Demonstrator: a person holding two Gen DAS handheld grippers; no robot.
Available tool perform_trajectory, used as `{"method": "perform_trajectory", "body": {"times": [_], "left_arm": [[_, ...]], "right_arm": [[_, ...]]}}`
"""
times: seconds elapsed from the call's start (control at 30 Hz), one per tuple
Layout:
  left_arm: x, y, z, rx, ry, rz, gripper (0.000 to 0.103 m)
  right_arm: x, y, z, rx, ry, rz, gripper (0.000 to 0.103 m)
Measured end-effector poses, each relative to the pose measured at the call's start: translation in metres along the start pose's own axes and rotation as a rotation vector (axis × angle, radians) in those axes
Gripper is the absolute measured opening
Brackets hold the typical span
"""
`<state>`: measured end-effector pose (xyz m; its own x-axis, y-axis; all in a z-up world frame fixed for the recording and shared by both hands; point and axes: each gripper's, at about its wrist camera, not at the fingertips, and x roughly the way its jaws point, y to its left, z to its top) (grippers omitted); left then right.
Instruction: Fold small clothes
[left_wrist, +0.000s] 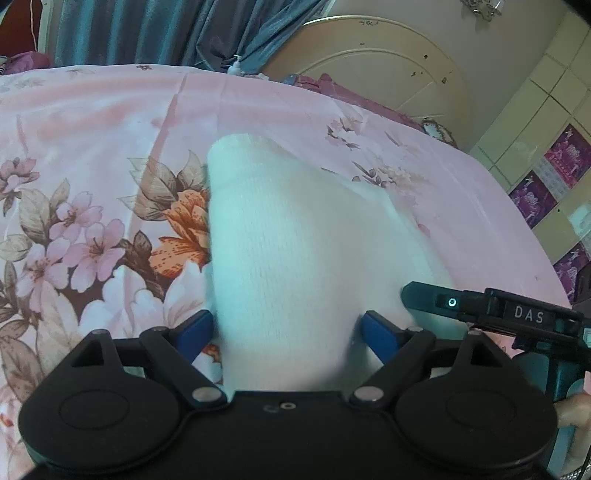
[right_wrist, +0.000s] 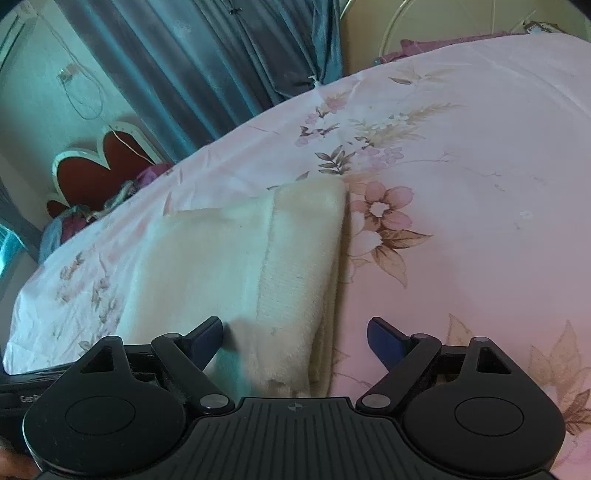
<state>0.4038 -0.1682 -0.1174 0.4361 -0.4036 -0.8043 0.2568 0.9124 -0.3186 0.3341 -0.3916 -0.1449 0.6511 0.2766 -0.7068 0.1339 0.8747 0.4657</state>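
A white knitted garment (left_wrist: 295, 229) lies folded on the pink floral bedsheet (left_wrist: 110, 122). My left gripper (left_wrist: 288, 328) hovers over its near end with the jaws wide open. The cloth fills the gap between the blue fingertips (left_wrist: 197, 330), which do not pinch it. In the right wrist view the same garment (right_wrist: 236, 258) looks cream, with a folded edge running away from me. My right gripper (right_wrist: 295, 332) stands open over that edge. Its left fingertip (right_wrist: 208, 338) is above the cloth and the other one above bare sheet (right_wrist: 480, 221).
A black bar (left_wrist: 491, 314) of the right tool, marked DAS, reaches in at the right of the left wrist view. Blue curtains (right_wrist: 221, 66) hang behind the bed. A cream headboard (left_wrist: 388, 74) stands at the far end and a red heart-shaped piece (right_wrist: 96, 170) at the left.
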Motion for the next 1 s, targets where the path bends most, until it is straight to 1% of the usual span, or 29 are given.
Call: {"method": "perform_trajectory", "body": {"times": [0.03, 0.07, 0.1, 0.13, 0.2, 0.23, 0.27, 0.3, 0.33, 0.37, 0.4, 0.47, 0.63, 0.8, 1.0], "left_arm": [[0.001, 0.0, 0.0, 0.001, 0.0, -0.005, 0.087], [0.001, 0.0, 0.001, 0.002, 0.0, -0.012, 0.086], [0.002, 0.001, 0.001, -0.001, 0.0, -0.018, 0.085], [0.003, 0.002, 0.001, -0.008, -0.001, -0.028, 0.083], [0.003, 0.003, 0.002, -0.024, -0.004, -0.04, 0.074], [0.002, 0.004, 0.003, -0.041, -0.007, -0.046, 0.068], [0.001, 0.006, 0.003, -0.052, -0.008, -0.05, 0.062], [0.0, 0.007, 0.004, -0.057, -0.009, -0.052, 0.059], [-0.002, 0.007, 0.004, -0.055, -0.01, -0.052, 0.055], [-0.003, 0.005, 0.004, -0.045, -0.013, -0.049, 0.051], [-0.005, 0.003, 0.004, -0.032, -0.016, -0.044, 0.049], [-0.008, -0.003, 0.005, -0.008, -0.024, -0.033, 0.043], [-0.016, -0.015, 0.008, 0.047, -0.04, -0.021, 0.037], [-0.028, -0.019, 0.012, 0.057, -0.057, -0.03, 0.036], [-0.051, -0.022, 0.014, 0.09, -0.075, -0.02, 0.036]], "right_arm": [[0.001, 0.001, 0.0, 0.0, -0.001, 0.008, 0.085], [0.002, 0.003, -0.001, 0.001, 0.003, 0.017, 0.075], [0.004, 0.005, -0.001, 0.005, 0.013, 0.035, 0.062], [0.006, 0.008, -0.002, 0.006, 0.012, 0.035, 0.061], [0.009, 0.01, -0.002, -0.005, 0.006, 0.027, 0.061], [0.01, 0.011, -0.002, -0.006, 0.006, 0.026, 0.061], [0.01, 0.012, -0.001, -0.009, 0.009, 0.027, 0.058], [0.01, 0.013, -0.001, -0.006, 0.016, 0.037, 0.049], [0.009, 0.014, -0.001, -0.002, 0.02, 0.045, 0.043], [0.008, 0.016, -0.001, -0.005, 0.021, 0.045, 0.041], [0.007, 0.018, 0.0, -0.01, 0.021, 0.042, 0.039], [0.005, 0.021, 0.0, -0.014, 0.017, 0.039, 0.037], [-0.001, 0.026, 0.002, -0.011, -0.001, 0.04, 0.034], [-0.01, 0.033, 0.004, -0.006, -0.02, 0.055, 0.034], [-0.021, 0.056, 0.004, -0.011, -0.041, 0.084, 0.034]]}}
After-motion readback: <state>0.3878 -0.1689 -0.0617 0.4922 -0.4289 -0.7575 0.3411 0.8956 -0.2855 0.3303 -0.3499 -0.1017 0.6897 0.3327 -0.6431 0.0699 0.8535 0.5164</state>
